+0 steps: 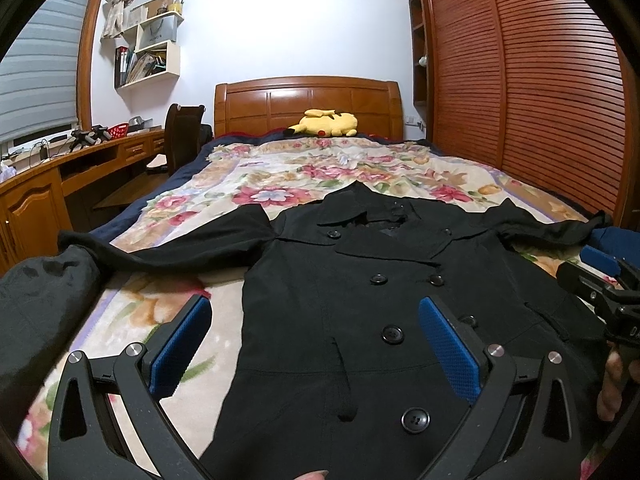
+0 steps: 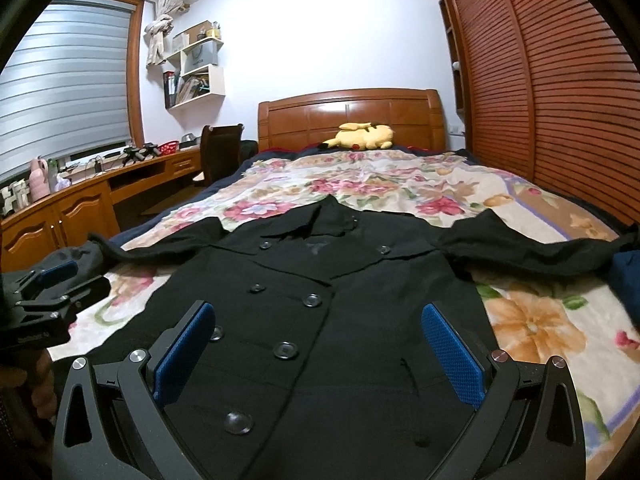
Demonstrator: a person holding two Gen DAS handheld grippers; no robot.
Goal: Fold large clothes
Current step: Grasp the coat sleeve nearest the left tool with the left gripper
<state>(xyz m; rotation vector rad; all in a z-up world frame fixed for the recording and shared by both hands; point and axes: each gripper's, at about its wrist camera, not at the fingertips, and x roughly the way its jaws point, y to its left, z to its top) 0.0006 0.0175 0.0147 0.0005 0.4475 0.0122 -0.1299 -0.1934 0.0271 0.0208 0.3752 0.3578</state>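
Item: black double-breasted coat point(image 1: 360, 300), front up, flat on floral blanket point(image 1: 280, 176) on bed, collar toward headboard point(image 1: 308, 100), both sleeves spread outward. My left claw point(image 1: 316, 344): wide open, holding nothing, above coat's left half. My right claw point(image 2: 320, 352): wide open, holding nothing, above coat's lower front. Yellow plush toy point(image 1: 328, 123) by headboard.

The bed point(image 1: 132, 216) carried a floral blanket point(image 2: 400, 188) over what looked like a dark blue sheet. A black coat point(image 2: 320, 280) lay flat on the blanket, front up, directly beyond the claw. Far ahead, by the headboard point(image 1: 308, 100), lay a yellow plush toy point(image 1: 328, 122).
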